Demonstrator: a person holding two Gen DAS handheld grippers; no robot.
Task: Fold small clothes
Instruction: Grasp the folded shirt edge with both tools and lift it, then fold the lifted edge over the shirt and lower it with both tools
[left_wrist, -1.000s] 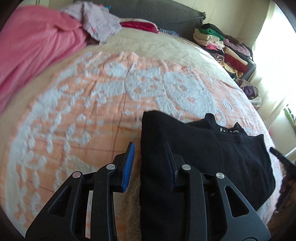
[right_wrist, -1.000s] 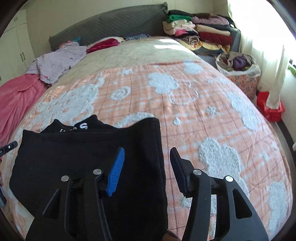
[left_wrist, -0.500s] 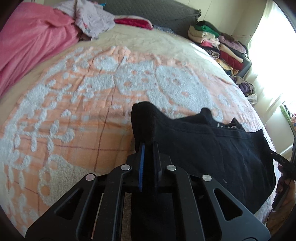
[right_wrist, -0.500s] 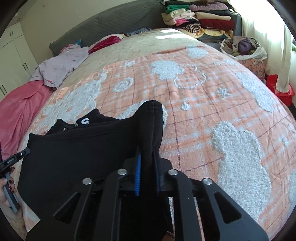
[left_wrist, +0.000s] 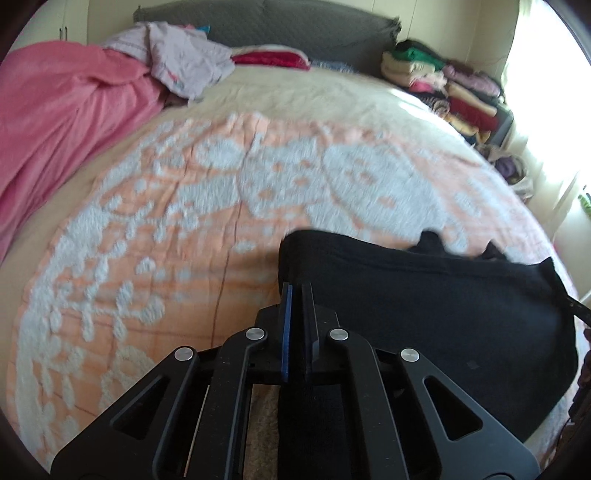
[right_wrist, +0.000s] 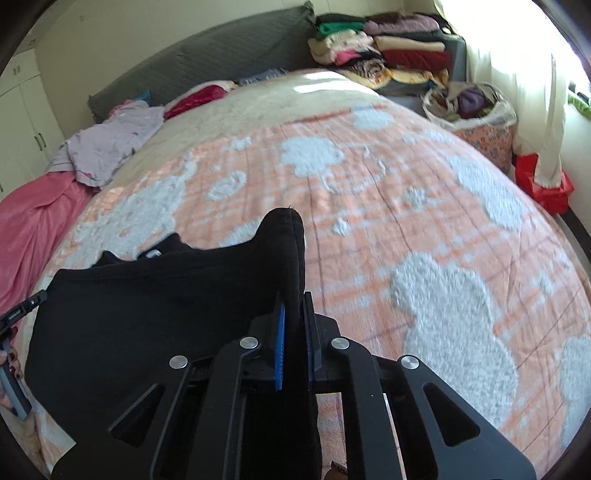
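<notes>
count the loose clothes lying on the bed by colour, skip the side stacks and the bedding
black: 1, the garment pinched by both grippers
lilac: 1, the crumpled top near the headboard
red: 1, the piece beside it
total: 3

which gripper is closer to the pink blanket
Left. The left gripper pinches the black garment at its edge on the pink blanket side; the right gripper pinches the opposite edge, farther away.

Grey padded headboard (right_wrist: 207, 62) against cream wall (right_wrist: 122, 33); white wardrobe doors (right_wrist: 22, 122) at left, sunlit curtain (right_wrist: 517, 85) at right.
</notes>
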